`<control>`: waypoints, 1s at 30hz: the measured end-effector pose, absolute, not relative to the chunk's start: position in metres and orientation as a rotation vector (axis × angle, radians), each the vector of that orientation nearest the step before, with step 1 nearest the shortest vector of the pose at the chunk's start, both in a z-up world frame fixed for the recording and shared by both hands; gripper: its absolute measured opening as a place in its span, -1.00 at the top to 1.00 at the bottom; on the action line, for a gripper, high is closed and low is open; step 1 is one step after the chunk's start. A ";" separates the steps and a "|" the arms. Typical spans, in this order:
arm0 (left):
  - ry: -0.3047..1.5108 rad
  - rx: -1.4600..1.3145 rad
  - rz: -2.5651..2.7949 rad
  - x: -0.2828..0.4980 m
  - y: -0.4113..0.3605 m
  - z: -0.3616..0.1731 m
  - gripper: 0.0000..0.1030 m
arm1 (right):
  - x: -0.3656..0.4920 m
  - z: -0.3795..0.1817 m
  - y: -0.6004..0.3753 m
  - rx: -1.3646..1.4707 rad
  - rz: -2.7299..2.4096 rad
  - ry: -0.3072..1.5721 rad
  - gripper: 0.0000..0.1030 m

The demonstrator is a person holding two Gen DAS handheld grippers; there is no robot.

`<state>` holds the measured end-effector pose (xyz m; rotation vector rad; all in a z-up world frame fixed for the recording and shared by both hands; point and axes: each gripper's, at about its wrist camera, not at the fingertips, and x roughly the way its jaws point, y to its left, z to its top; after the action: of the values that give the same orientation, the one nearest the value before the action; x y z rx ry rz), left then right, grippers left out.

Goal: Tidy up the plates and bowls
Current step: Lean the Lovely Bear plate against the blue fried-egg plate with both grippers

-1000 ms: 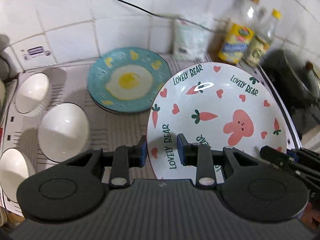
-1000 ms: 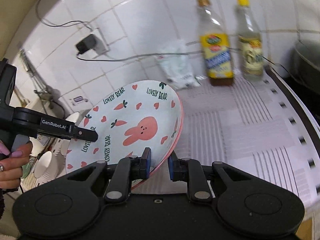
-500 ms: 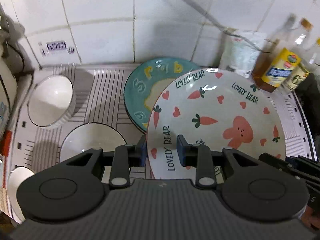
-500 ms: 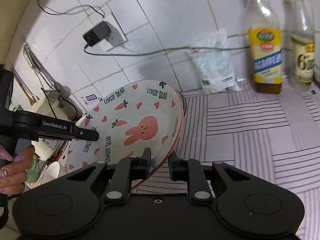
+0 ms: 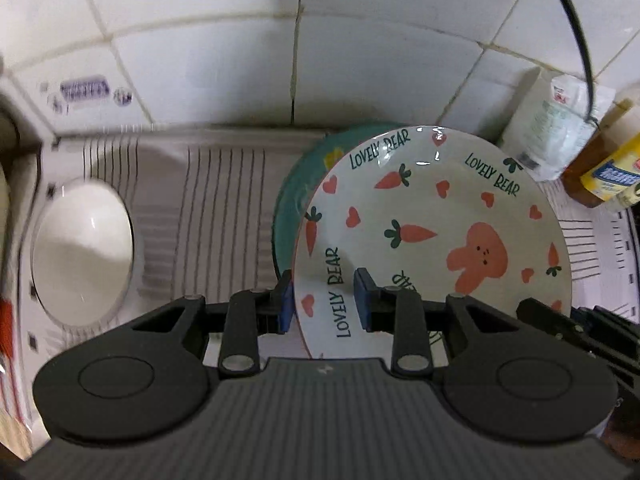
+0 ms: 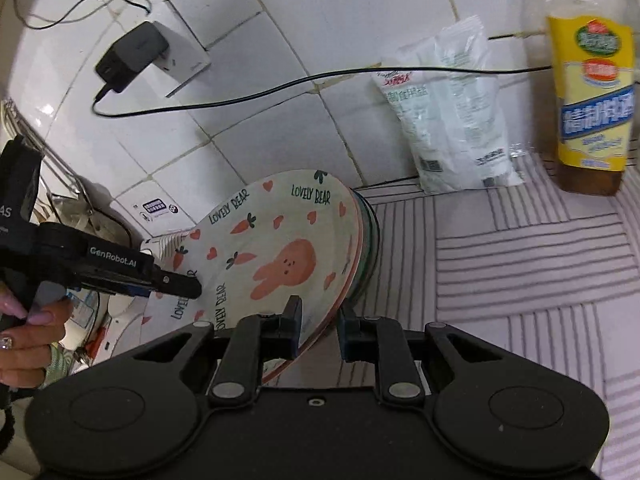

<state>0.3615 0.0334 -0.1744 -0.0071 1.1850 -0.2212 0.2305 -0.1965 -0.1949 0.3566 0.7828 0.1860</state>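
**Rabbit plate poised over the teal stack**

Both grippers clench one round white ceramic plate printed with a pink rabbit, carrots and hearts (image 5: 432, 224). The left gripper (image 5: 323, 300) has its fingers clamped on the plate's near-left rim; the right gripper (image 6: 318, 330) pinches the rim at the opposite edge. The plate hangs tilted directly over the teal ceramic plate stack (image 5: 294, 200), covering nearly all of it; whether its far edge already touches the stack cannot be told.

Risks, as a judgement: the two grips sit on a thin glazed rim, so if either hand twists or lets go early, the plate could pivot and strike the stack edge-on, chipping it. Lowering off-centre would leave it overhanging and liable to slide. The clear oil bottle with a yellow label (image 6: 588, 92) and the white plastic packet (image 6: 452, 108) stand close to the right of the stack, so a sideways swing could knock them.

The table carries a pale cloth with grey stripes (image 6: 540, 264), which could bunch under a sliding plate. A white bowl (image 5: 82, 252) sits well left of the stack. Behind the stack rises a white tiled wall (image 5: 248, 40) with a black cable (image 6: 240, 98) running across.
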 end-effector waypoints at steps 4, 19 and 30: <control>1.209 0.003 -0.202 0.381 0.035 -0.180 0.44 | 0.248 -0.201 -0.196 0.380 0.191 0.801 0.55; 1.291 0.015 -0.212 0.407 0.040 -0.196 0.45 | 0.281 -0.208 -0.186 0.337 0.184 0.897 0.54; 1.307 0.115 -0.203 0.407 0.030 -0.208 0.45 | 0.287 -0.205 -0.176 0.320 0.176 0.911 0.52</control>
<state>0.4073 0.0304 -0.2081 0.1148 1.3069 -0.2030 0.2873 -0.1755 -0.2053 0.3197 0.9112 0.1760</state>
